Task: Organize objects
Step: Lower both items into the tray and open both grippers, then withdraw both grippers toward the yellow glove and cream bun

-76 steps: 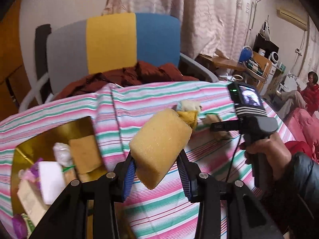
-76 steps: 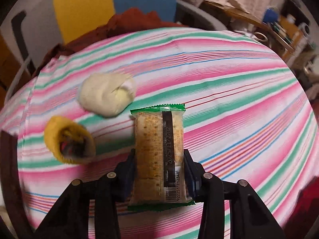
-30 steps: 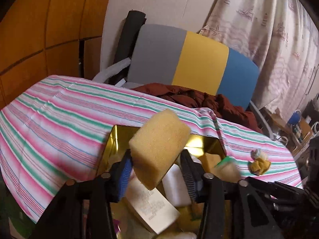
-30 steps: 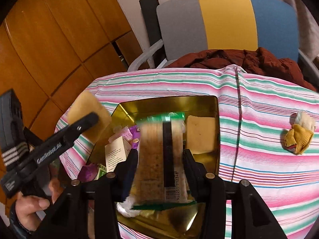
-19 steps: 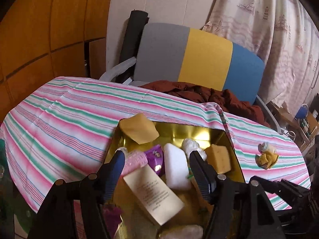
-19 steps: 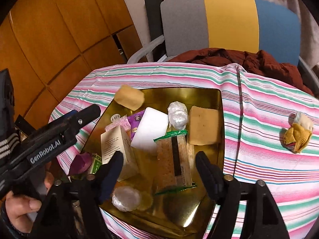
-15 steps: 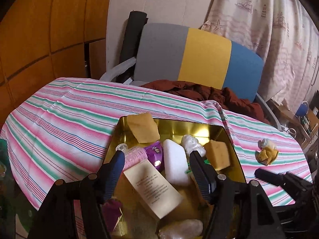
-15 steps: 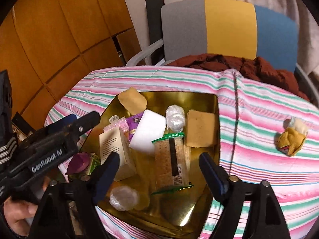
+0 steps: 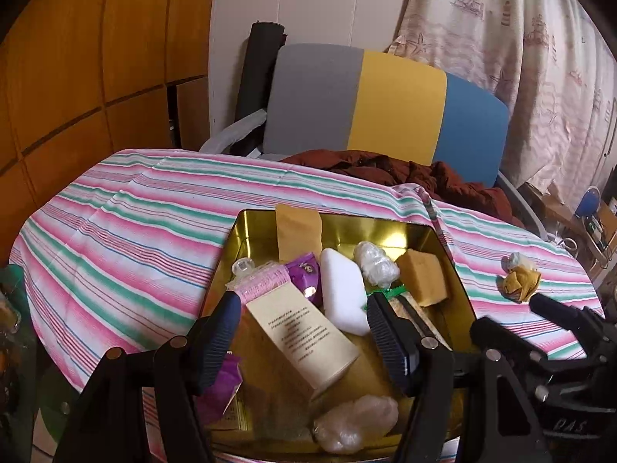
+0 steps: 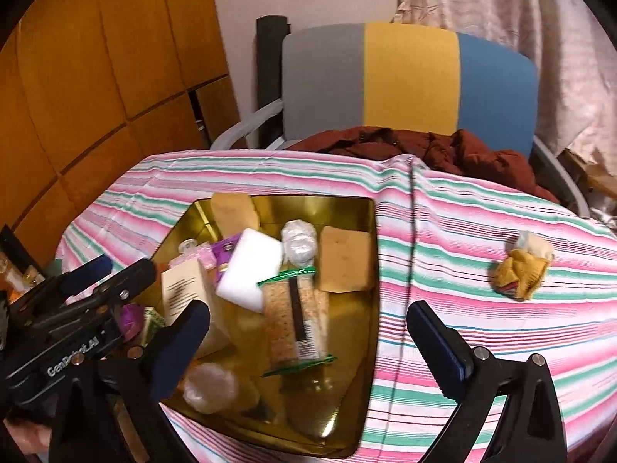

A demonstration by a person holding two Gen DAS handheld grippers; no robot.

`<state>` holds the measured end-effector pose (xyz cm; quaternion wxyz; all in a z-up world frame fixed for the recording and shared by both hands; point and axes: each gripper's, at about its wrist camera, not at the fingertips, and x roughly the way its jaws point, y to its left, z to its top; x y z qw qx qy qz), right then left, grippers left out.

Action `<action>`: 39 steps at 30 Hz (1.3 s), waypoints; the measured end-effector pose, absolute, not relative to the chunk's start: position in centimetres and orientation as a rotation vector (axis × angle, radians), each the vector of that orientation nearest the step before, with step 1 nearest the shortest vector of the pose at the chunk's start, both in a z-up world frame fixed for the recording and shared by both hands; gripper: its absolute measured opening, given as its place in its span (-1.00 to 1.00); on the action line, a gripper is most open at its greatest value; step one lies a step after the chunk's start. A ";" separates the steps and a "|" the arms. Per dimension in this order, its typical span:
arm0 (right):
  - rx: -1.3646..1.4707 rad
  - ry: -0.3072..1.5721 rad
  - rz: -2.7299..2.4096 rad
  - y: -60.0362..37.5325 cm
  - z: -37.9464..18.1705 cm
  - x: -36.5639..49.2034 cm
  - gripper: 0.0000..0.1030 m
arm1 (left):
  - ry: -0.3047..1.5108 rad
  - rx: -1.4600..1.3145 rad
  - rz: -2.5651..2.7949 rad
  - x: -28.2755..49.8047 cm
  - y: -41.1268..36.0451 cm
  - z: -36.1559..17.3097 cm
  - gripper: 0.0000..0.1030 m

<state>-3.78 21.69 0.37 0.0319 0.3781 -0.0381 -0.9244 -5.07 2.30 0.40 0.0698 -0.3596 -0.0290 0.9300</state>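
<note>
**Over the gold tin, both grippers hang empty**

Above the gold tin (image 10: 370, 231) on the striped tablecloth (image 9: 115, 231), the left gripper (image 9: 304, 332) and the right gripper (image 10: 308, 343) are both spread wide with nothing between their jaws. That fits a drop-off: the tin is the collecting place, so goods lie loose inside it rather than lined up. A cracker packet (image 10: 295, 320) lies flat along the middle, just beside a white block (image 10: 250, 266). One yellow sponge (image 9: 299, 231) leans on the far wall, probably where it tumbled; another sponge (image 9: 422, 277) sits by the right wall. A cream box (image 9: 304, 339) lies tilted across the near clutter.

Well apart on the cloth, a crumpled yellow rag (image 10: 520, 270) remains outside the tin. Judging by this, it is the likely next pick, nearer the right gripper.
</note>
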 end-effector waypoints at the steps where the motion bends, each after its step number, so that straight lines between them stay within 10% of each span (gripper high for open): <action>1: 1.163 -0.112 -2.867 21.8 0.4 -3.7 0.99 | -0.083 -1.084 2.797 -4.9 2.4 0.3 0.34; 39: 1.217 -0.124 -3.064 30.2 0.3 -2.4 0.99 | 0.182 -1.032 2.630 -2.6 10.2 0.0 0.34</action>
